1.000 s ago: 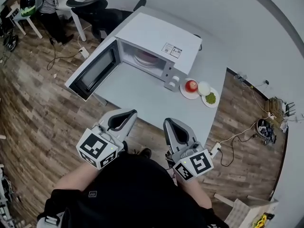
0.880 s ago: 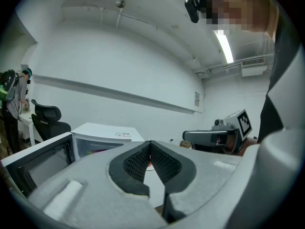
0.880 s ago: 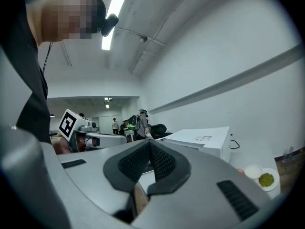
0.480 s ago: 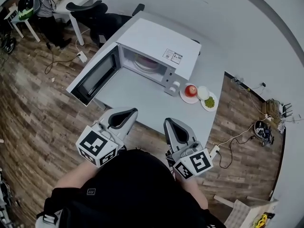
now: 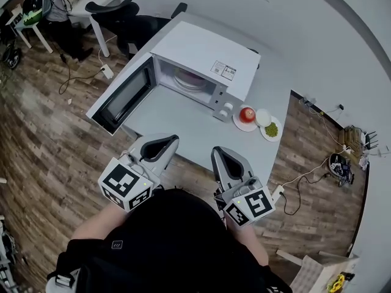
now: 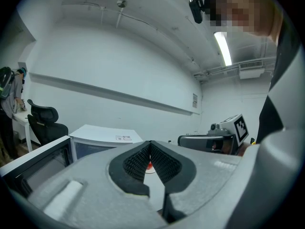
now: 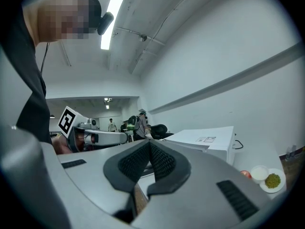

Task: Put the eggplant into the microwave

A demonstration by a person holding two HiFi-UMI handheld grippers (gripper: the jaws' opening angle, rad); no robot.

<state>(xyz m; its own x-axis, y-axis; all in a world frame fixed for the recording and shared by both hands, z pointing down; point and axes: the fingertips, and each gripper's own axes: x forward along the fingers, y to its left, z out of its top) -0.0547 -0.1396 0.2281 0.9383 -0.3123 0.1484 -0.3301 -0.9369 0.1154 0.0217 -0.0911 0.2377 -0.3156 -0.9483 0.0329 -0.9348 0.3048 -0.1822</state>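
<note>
A white microwave point(image 5: 204, 57) stands on the grey table point(image 5: 177, 121) with its door point(image 5: 121, 95) swung wide open to the left. A plate point(image 5: 190, 79) lies inside it. I see no eggplant in any view. My left gripper point(image 5: 173, 140) hovers at the table's near edge, shut, with nothing between its jaws. My right gripper point(image 5: 216, 152) is beside it, also shut and empty. In the left gripper view the jaws point(image 6: 150, 144) meet at the tips, with the microwave point(image 6: 102, 137) ahead on the left. In the right gripper view the jaws point(image 7: 149, 142) are together too.
Right of the microwave lie a plate with a red round fruit point(image 5: 247, 113), a white bowl point(image 5: 263, 115) and a dish of green food point(image 5: 271, 128). A black office chair point(image 5: 116, 10) and a person point(image 5: 56, 3) are at the back left. Cables point(image 5: 302, 179) run across the wooden floor.
</note>
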